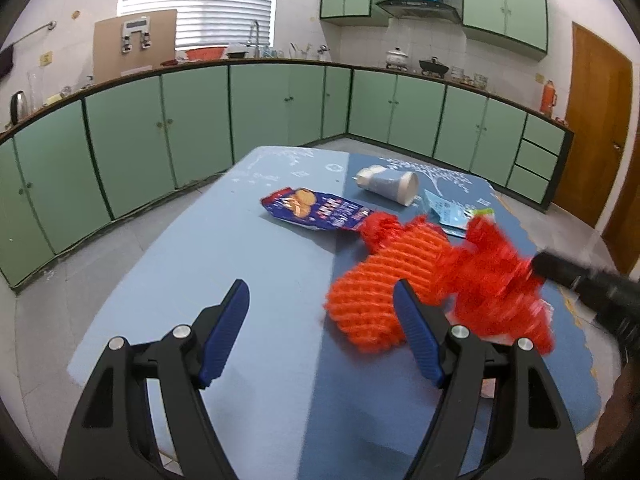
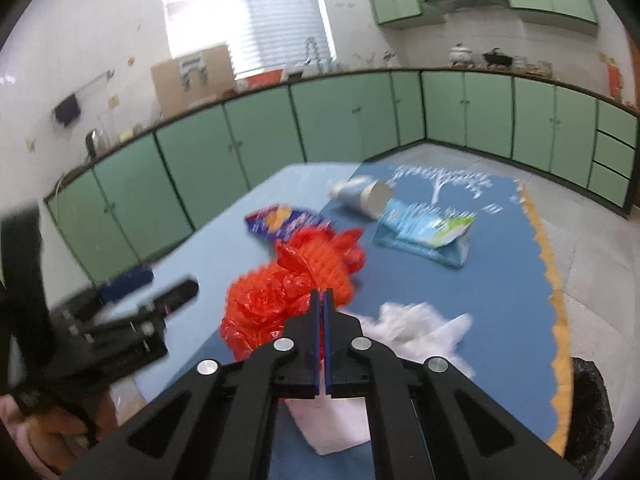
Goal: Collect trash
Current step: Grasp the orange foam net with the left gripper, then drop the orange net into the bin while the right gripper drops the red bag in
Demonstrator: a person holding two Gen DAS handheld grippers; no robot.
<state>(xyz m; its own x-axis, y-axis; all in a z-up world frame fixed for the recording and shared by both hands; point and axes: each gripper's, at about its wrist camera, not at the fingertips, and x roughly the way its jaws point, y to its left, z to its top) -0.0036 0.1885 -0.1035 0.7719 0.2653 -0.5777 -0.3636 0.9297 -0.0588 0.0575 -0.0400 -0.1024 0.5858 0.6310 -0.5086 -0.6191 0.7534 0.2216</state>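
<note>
1. A blue table (image 1: 256, 264) stands in a kitchen lined with green cabinets (image 1: 192, 120); several pieces of trash lie scattered across it.
2. The left gripper (image 1: 322, 304) hovers low over the near part of the table, its blue-padded jaws spread wide with nothing between them.
3. Just past its right finger lies an orange foam net (image 1: 380, 280), touching a crumpled red plastic bag (image 1: 500, 280) on its right.
4. The right gripper (image 2: 323, 300) has its jaws pressed together, pinching an edge of the red plastic bag (image 2: 272, 300); a thin strip of red shows between the pads.
5. In the left wrist view, the right gripper enters as a dark blurred shape at the right edge, meeting the bag.
6. Beyond the net lies a flattened blue snack packet (image 1: 316, 210), printed with round biscuits.
7. Farther back, a white and grey cup (image 1: 390, 184) lies on its side, its open mouth facing right.
8. Near the cup lies a pale blue pouch (image 2: 424, 232) with a torn green-and-white top.
9. White crumpled paper or tissue (image 2: 416, 328) lies just right of the right gripper; the blur hides its details.
10. A dark bin-like rim (image 2: 588, 412) shows off the table's near right corner.
11. A hand (image 2: 44, 440) holds the left gripper at the lower left of the right wrist view.
</note>
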